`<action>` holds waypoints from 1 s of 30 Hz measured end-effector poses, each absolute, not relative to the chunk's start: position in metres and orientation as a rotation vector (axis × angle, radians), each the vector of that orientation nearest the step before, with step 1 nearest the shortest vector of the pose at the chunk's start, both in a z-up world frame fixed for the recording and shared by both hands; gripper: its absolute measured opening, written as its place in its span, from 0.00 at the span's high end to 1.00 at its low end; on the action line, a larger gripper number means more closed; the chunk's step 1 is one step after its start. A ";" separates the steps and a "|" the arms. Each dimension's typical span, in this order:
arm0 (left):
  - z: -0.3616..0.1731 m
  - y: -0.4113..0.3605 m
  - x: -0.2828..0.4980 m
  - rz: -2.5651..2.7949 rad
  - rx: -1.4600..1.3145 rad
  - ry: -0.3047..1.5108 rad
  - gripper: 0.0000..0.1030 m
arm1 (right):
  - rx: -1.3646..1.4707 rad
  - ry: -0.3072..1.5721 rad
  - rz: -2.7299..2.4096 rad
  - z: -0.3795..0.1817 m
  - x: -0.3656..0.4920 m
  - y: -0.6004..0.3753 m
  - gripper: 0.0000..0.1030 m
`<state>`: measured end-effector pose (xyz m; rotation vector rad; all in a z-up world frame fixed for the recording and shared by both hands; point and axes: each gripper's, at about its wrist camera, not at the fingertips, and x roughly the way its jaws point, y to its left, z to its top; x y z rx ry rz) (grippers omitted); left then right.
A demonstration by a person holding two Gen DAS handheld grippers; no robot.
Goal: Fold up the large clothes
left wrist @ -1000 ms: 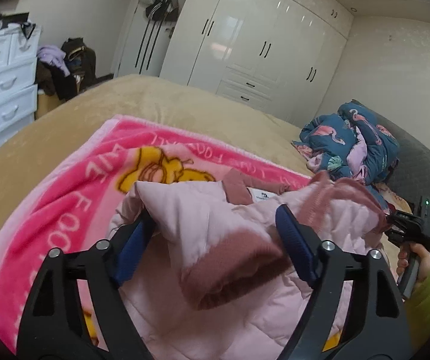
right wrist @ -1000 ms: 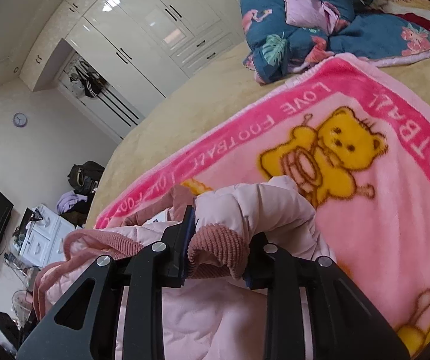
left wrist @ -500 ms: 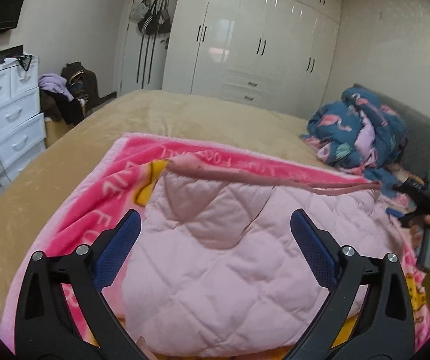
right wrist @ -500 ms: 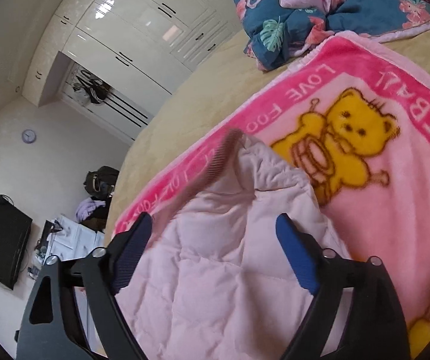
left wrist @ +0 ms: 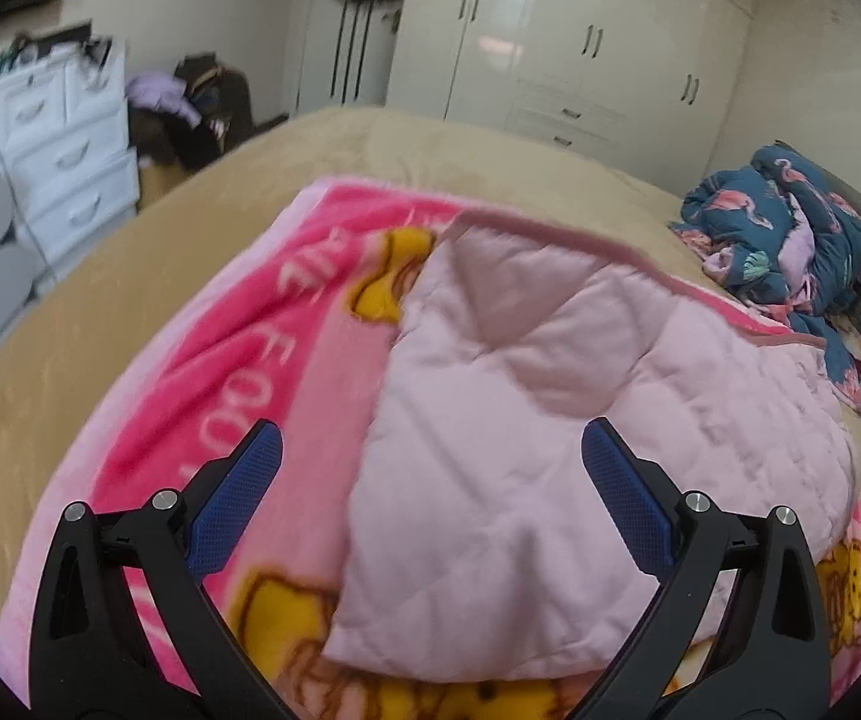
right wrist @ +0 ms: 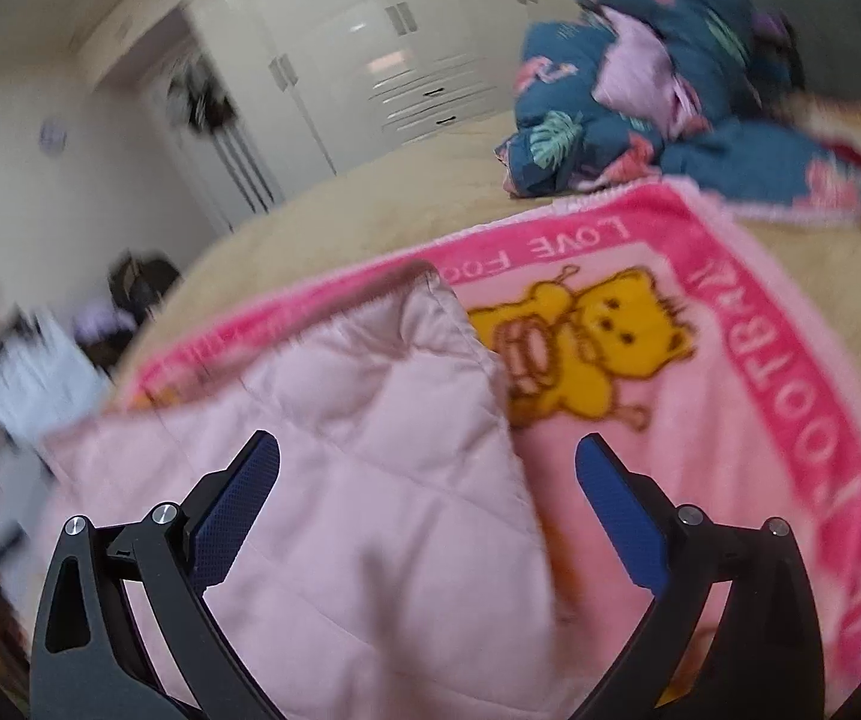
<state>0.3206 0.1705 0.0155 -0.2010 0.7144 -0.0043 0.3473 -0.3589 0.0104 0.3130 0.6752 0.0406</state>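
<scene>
A pale pink quilted jacket [left wrist: 550,420] lies folded flat on a bright pink blanket [left wrist: 238,372] printed with a yellow bear; its dusty-pink ribbed hem runs along the far edge. My left gripper [left wrist: 430,429] hovers open over the jacket's near left edge, and its blue pads touch nothing. In the right wrist view the jacket [right wrist: 358,450] fills the lower left, next to the bear on the blanket [right wrist: 760,390]. My right gripper [right wrist: 427,441] hangs over the jacket's right edge with its jaws opening; no cloth is pinched between them.
The blanket lies on a tan-covered bed [left wrist: 100,312]. A crumpled blue flamingo-print bundle [left wrist: 784,234] sits at the far right of the bed. White drawers [left wrist: 64,138] stand left of the bed, with white wardrobes [left wrist: 580,48] along the far wall.
Both grippers let go of the jacket's ribbed edge and opened wide. The lifted part dropped, and the jacket now lies folded flat. Both grippers drew back towards its near side.
</scene>
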 end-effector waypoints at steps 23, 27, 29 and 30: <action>-0.026 0.145 0.315 -0.131 -0.143 0.722 0.80 | 0.056 0.692 0.134 -0.043 0.318 -0.327 0.66; -0.010 0.138 0.313 -0.113 -0.113 0.676 0.88 | 0.071 0.656 0.091 -0.032 0.305 -0.322 0.81; 0.006 0.137 0.316 -0.108 -0.108 0.638 0.88 | 0.116 0.610 0.076 -0.017 0.300 -0.326 0.82; 0.012 0.138 0.319 -0.109 -0.115 0.630 0.88 | 0.131 0.594 0.073 -0.011 0.300 -0.328 0.82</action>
